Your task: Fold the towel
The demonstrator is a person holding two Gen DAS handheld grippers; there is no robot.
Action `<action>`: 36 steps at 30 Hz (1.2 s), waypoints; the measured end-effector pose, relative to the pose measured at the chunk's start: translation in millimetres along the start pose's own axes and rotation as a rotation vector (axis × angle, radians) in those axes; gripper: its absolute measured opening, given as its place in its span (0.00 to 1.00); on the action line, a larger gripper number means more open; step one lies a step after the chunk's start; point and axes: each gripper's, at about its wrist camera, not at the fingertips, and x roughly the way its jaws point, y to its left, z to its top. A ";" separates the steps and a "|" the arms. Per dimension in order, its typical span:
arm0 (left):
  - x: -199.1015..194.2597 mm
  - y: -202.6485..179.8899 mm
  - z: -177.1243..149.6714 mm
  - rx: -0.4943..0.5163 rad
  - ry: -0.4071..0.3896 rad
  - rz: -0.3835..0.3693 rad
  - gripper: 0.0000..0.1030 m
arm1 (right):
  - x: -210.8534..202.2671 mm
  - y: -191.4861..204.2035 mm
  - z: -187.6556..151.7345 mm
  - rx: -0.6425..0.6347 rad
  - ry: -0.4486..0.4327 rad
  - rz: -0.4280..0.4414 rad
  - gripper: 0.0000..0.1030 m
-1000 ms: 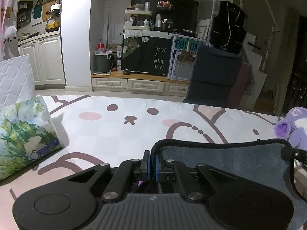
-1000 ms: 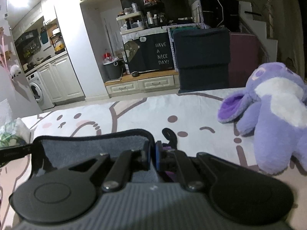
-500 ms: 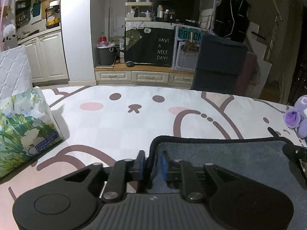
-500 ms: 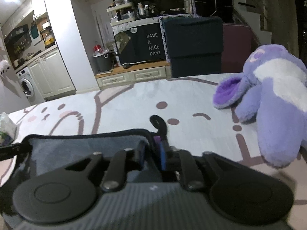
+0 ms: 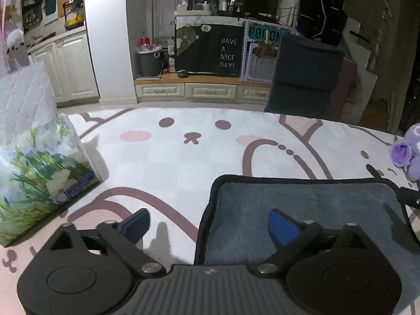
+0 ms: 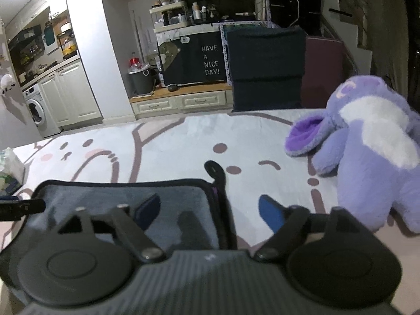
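A grey towel with a black hem (image 5: 302,210) lies folded flat on the cartoon-print table cover. My left gripper (image 5: 207,223) is open, jaws wide, straddling the towel's left edge. In the right wrist view the same towel (image 6: 118,202) lies at lower left, its hanging loop (image 6: 214,169) sticking out at the far right corner. My right gripper (image 6: 210,210) is open and straddles the towel's right edge. Neither holds anything.
A floral tissue pack (image 5: 34,173) and a quilted white box (image 5: 23,99) stand at the left. A purple plush toy (image 6: 367,141) lies at the right, close to the right gripper. The table's far edge (image 5: 183,109) faces a kitchen.
Both grippers were shut on the towel's far edge a second ago. They have opened wide and let go, and the towel now lies flat.
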 end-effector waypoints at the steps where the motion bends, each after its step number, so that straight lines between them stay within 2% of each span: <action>1: -4.2 -1.4 0.4 0.007 -0.001 0.001 0.98 | -4.0 1.1 1.1 -0.001 -0.001 0.003 0.91; 7: -37.0 -9.3 5.0 0.032 -0.009 -0.005 1.00 | -31.1 9.7 7.4 -0.023 0.007 0.013 0.99; 21: -122.5 -20.6 12.3 0.037 -0.025 0.000 1.00 | -111.2 19.8 22.5 0.009 -0.010 0.033 1.00; 36: -196.9 -28.3 3.7 0.060 -0.073 0.002 1.00 | -181.6 31.1 14.4 -0.041 -0.008 0.026 1.00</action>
